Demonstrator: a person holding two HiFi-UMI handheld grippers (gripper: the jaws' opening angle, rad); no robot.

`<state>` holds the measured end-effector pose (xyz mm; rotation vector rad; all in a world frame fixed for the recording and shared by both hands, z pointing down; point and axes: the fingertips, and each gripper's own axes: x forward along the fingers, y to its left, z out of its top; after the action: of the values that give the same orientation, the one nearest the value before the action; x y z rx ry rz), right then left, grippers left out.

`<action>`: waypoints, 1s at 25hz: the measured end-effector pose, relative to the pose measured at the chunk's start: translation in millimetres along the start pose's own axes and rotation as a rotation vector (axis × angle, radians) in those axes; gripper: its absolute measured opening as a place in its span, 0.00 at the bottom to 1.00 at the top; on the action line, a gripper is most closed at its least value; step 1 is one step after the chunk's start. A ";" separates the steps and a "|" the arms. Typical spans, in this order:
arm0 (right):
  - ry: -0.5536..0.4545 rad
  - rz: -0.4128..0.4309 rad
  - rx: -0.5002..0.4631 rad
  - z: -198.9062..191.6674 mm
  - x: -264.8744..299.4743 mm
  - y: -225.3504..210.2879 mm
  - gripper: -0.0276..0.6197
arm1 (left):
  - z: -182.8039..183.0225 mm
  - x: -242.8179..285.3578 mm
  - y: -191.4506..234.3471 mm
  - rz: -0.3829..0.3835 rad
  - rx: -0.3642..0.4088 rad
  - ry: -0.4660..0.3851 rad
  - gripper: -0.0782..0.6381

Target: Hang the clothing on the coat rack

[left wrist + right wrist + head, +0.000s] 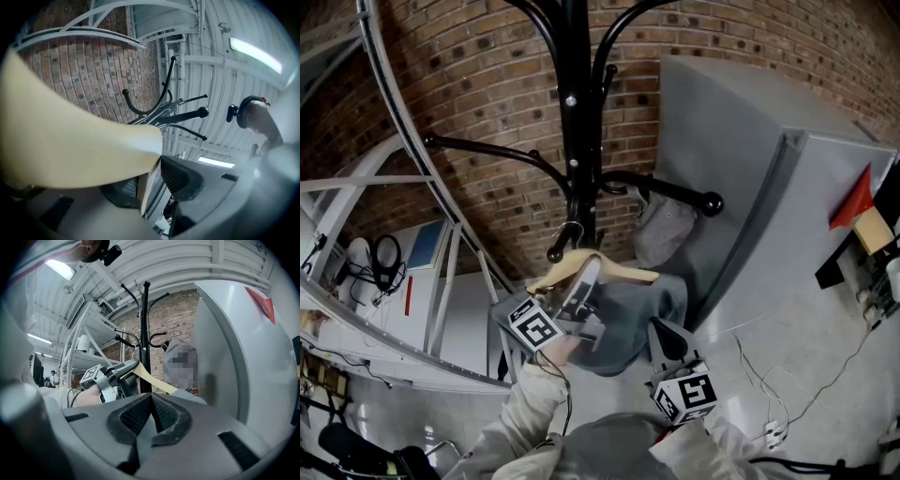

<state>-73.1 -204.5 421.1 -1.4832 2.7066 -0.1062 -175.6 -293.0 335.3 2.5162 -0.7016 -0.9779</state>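
The black coat rack (577,112) stands against the brick wall, its pole also in the right gripper view (145,333). A pale wooden hanger (609,273) carries a grey garment (633,314) just below the rack's arms, with its metal hook (569,234) close to the pole. My left gripper (584,286) is shut on the hanger (70,140), which fills the left gripper view (150,180). Lower right of the garment, my right gripper (667,342) has its jaws pressed together (151,411) and no cloth shows between them. The left gripper (115,378) shows ahead of it.
Another grey garment (666,230) hangs from a right arm of the rack. A tall grey cabinet (769,178) stands close on the right. White metal shelving (366,272) fills the left. Cables (773,394) lie on the floor at the right.
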 end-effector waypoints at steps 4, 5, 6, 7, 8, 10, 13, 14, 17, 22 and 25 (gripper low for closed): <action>0.008 0.001 0.024 -7.3 -1.5 -2.9 0.08 | -3.3 -2.8 3.6 0.003 -0.022 -0.010 0.28; 0.010 0.002 0.025 -7.7 -1.8 -3.4 0.08 | -4.3 -3.9 4.9 0.008 -0.027 -0.011 0.28; 0.011 0.004 0.024 -7.2 -1.7 -3.7 0.08 | -5.4 -5.0 6.5 0.015 -0.031 -0.011 0.28; 0.011 0.005 0.024 -6.7 -1.7 -4.1 0.08 | -6.9 -6.0 8.3 0.024 -0.033 -0.009 0.28; 0.011 0.005 0.025 -6.6 -1.8 -4.6 0.08 | -8.8 -6.9 10.0 0.032 -0.036 -0.005 0.28; 0.011 0.007 0.029 -7.6 -2.8 -5.2 0.08 | -12.3 -9.5 12.0 0.046 -0.041 0.000 0.28; 0.014 0.013 0.030 -8.6 -3.5 -6.3 0.08 | -15.2 -12.7 13.5 0.061 -0.042 0.003 0.28; 0.017 0.016 0.032 -7.9 -3.4 -6.3 0.08 | -16.6 -13.8 14.8 0.067 -0.042 0.006 0.28; 0.026 0.027 0.052 -12.2 -3.7 -8.2 0.08 | -22.9 -21.6 19.2 0.099 -0.039 0.015 0.28; 0.041 0.054 0.062 -16.3 -5.9 -11.3 0.08 | -36.5 -36.4 14.5 0.166 0.043 0.060 0.27; 0.051 0.086 0.067 -18.9 -5.6 -8.4 0.08 | -45.7 -47.1 10.5 0.233 0.122 0.088 0.22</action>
<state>-64.5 -203.6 440.7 -1.3625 2.7726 -0.2319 -177.1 -268.7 397.1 2.4898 -1.0270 -0.7600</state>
